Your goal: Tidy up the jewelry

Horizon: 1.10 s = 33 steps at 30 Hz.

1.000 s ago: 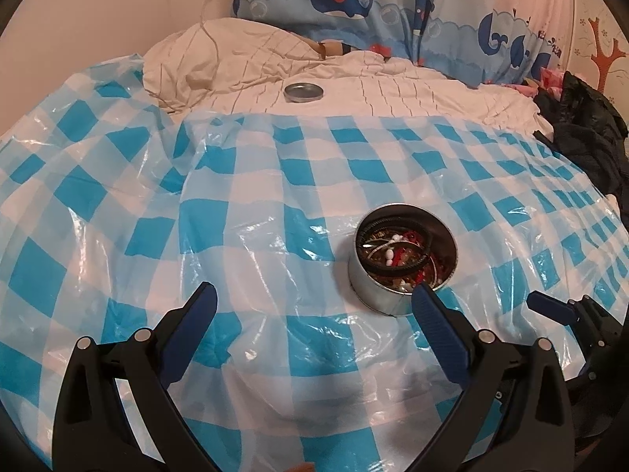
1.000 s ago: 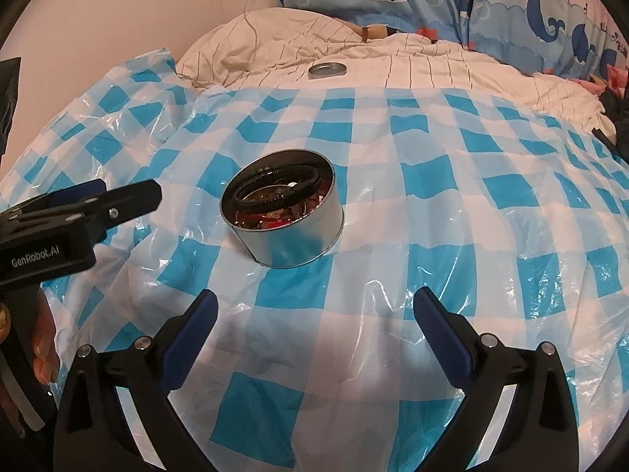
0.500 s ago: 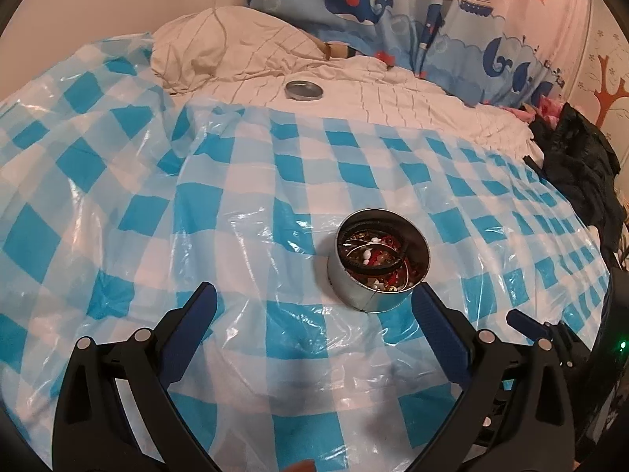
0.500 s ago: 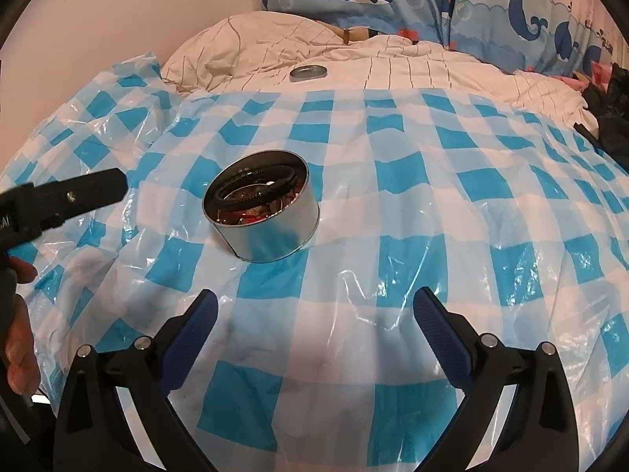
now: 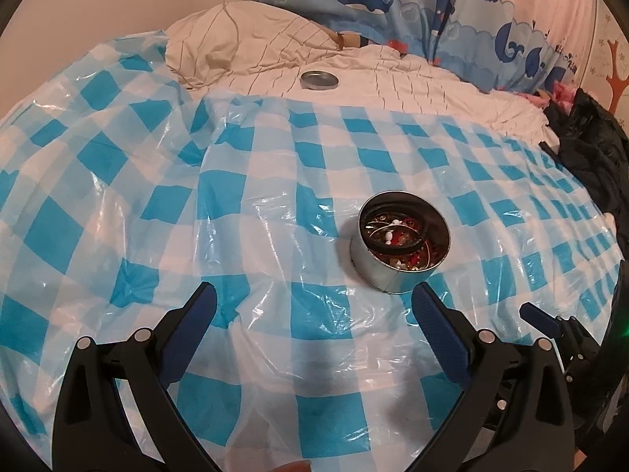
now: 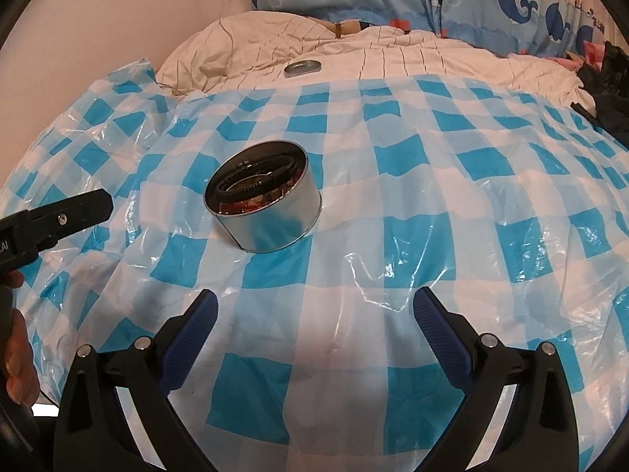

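Your left gripper: jaws spread wide, holding nothing. Your right gripper: same, wide apart, nothing between fingers.

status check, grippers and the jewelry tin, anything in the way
Left hand-held gripper open, empty; right hand-held gripper open, empty. Tin upright on checked plastic sheet, jewelry and black bracelet inside. Lid far back on bedding. Nothing between grippers and tin.
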Tool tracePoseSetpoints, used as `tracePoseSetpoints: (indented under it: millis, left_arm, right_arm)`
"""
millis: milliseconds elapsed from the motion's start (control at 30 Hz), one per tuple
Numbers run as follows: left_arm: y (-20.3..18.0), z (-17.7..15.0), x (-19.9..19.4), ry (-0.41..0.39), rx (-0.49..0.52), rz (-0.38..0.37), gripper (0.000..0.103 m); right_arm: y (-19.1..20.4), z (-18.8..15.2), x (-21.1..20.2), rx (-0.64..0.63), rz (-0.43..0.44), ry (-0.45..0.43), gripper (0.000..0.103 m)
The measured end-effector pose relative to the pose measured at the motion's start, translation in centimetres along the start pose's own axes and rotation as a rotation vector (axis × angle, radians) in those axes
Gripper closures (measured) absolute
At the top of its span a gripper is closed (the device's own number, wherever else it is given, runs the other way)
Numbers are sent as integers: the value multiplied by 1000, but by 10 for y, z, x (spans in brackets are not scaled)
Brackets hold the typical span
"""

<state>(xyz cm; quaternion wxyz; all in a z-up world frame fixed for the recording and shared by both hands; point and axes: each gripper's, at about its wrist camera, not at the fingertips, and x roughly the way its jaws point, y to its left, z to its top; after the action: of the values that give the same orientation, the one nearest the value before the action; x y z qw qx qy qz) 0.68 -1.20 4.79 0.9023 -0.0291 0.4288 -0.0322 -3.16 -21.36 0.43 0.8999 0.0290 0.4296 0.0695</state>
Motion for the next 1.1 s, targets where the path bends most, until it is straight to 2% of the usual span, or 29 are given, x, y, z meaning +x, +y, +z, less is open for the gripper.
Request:
tracePoseSetpoints:
  millis: [233, 1100]
  left_arm:
    - [-13, 2, 3, -1, 60, 33, 8]
    - [-19, 3, 5, -8, 98, 74, 8]
  right_arm:
    - [5, 3, 5, -1, 23, 6, 8]
    - [7, 4, 9, 1, 30, 10, 8]
